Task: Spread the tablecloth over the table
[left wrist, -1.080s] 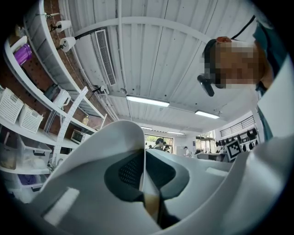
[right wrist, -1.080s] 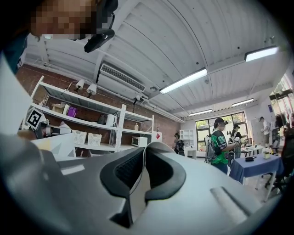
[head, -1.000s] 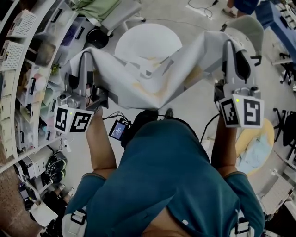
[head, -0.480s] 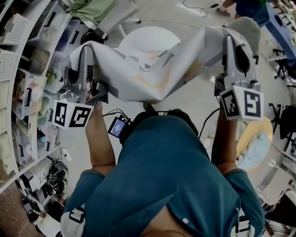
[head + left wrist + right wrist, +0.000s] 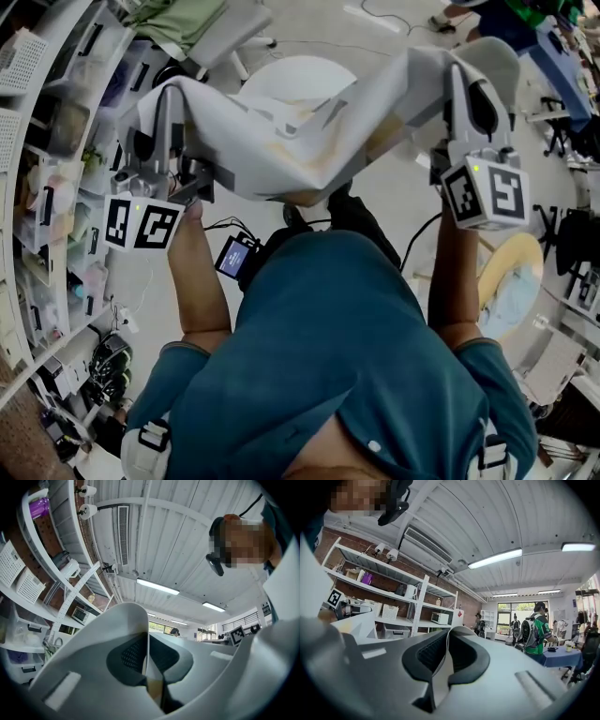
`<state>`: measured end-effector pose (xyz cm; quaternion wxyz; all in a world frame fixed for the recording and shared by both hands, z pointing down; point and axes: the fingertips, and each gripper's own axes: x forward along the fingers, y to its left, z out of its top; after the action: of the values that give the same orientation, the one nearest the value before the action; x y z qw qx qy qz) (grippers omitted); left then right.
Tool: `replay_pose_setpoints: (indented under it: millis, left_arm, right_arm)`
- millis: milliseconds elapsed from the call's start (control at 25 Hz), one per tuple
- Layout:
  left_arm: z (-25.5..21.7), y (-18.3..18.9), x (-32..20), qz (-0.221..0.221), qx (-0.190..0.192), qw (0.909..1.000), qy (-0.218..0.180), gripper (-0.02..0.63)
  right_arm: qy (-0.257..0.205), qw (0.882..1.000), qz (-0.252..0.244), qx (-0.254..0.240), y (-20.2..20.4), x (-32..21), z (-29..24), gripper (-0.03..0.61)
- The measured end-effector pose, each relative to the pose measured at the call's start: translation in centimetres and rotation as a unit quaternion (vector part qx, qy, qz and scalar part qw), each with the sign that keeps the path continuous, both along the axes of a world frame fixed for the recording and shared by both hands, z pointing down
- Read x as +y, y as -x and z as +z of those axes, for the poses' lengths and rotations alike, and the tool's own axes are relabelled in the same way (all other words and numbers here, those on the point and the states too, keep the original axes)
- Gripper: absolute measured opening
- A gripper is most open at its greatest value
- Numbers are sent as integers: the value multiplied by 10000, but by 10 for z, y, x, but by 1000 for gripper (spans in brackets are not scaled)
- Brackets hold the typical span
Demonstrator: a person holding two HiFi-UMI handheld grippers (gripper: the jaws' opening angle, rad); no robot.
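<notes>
A pale grey tablecloth (image 5: 309, 141) with faint printed patches hangs in a sagging span between my two grippers, in front of the person's chest. My left gripper (image 5: 167, 94) is shut on its left corner, and a thin fold of cloth (image 5: 153, 682) runs between the left gripper (image 5: 146, 660) pads. My right gripper (image 5: 462, 73) is shut on the right corner, where a strip of cloth (image 5: 439, 679) is pinched in the right gripper (image 5: 443, 660). The round white table (image 5: 305, 77) stands just beyond the cloth, its near edge hidden by it.
Shelving with bins (image 5: 56, 122) lines the left side. An office chair draped in green (image 5: 211, 23) stands beyond the table. A blue table (image 5: 562, 56) and a round yellow-rimmed tub (image 5: 511, 281) are at the right. People (image 5: 534, 630) stand far off.
Both grippers have carried the stretched cloth forward toward the round table, so it hides more of the table's near edge. Both grips are unchanged.
</notes>
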<state>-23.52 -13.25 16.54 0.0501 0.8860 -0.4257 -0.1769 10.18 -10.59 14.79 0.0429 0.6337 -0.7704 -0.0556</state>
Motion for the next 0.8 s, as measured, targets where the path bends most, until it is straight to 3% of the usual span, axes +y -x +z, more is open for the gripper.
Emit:
replay_pose_setpoints:
  millis: [800]
  left_arm:
    - [24, -9, -88, -689, -62, 9970, 351, 6]
  right_arm:
    - [274, 9973, -673, -105, -14, -130, 26, 18]
